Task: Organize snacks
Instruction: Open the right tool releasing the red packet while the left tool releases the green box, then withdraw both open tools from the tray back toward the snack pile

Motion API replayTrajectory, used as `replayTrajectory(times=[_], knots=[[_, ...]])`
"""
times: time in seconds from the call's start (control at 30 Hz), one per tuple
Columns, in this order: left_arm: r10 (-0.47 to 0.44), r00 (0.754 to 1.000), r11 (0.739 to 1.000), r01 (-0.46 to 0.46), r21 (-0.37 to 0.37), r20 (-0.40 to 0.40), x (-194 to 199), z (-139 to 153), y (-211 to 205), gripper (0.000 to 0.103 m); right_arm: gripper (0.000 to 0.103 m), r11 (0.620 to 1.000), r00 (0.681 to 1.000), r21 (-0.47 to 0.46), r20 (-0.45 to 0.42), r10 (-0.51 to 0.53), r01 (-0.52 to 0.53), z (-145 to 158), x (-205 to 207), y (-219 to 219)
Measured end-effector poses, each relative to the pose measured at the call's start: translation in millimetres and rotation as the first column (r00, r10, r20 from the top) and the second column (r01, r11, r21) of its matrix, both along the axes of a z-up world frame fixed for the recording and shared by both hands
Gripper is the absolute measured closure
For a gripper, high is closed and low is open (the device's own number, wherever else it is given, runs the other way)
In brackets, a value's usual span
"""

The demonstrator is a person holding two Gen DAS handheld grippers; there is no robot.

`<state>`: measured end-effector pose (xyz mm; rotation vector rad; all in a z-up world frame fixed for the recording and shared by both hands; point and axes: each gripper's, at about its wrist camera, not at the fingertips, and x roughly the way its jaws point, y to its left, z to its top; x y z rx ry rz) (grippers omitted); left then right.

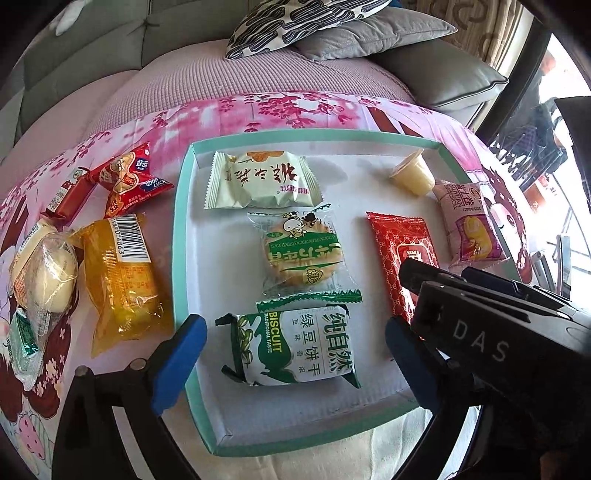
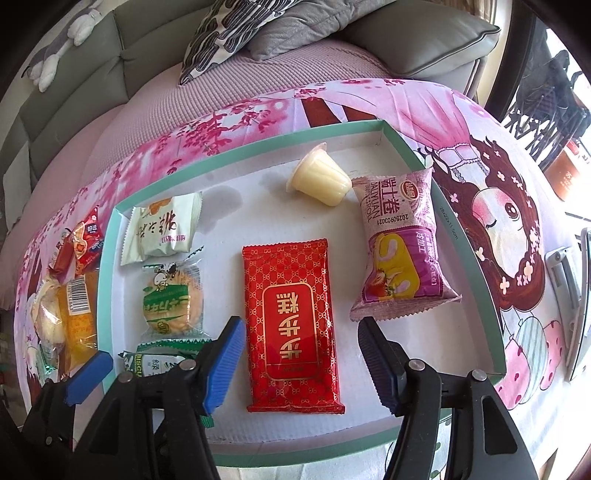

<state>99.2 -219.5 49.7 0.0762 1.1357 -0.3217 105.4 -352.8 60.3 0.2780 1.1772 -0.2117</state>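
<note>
A white tray with a teal rim (image 1: 188, 229) (image 2: 465, 236) holds several snacks. In the left wrist view my left gripper (image 1: 295, 354) is open, its fingers on either side of a green biscuit pack (image 1: 295, 347) lying in the tray. Behind it lie a round cracker pack (image 1: 299, 254) and a cream pastry pack (image 1: 258, 181). My right gripper (image 2: 301, 354) is open over a red flat packet (image 2: 291, 325) (image 1: 402, 251). A pink swiss roll pack (image 2: 399, 251) (image 1: 469, 225) and a jelly cup (image 2: 321, 177) (image 1: 412, 177) lie at the tray's right.
Left of the tray on the pink cloth lie a yellow cake pack (image 1: 122, 280), a clear-wrapped bun (image 1: 44, 273), red snack packs (image 1: 125, 177) and a small green packet (image 1: 24, 336). A sofa with cushions (image 1: 295, 22) stands behind. A silver object (image 2: 569, 280) lies at the far right.
</note>
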Motion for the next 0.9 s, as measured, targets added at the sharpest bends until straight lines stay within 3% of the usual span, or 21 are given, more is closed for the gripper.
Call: replayTrajectory(times=[0.27,0.6,0.9], knots=[[0.035,0.999,0.999,-0.035,0.001,0.032,1,7,12,0.005,0.014,1.0,1.0,0.008,0.027,-0.001,0.001,4,-1,1],[0.148,0.988,0.989,-0.149,0.012,0.048,12,13,39,0.005,0.009,0.999,0.997,0.02,0.065,-0.049,0.047,11,-7,-10],[0.288,0.954,0.958,-0.288,-0.01,0.082,21,25,77,0.005,0.009,0.999,0.997,0.023,0.062,-0.037,0.035,11,-6,-8]])
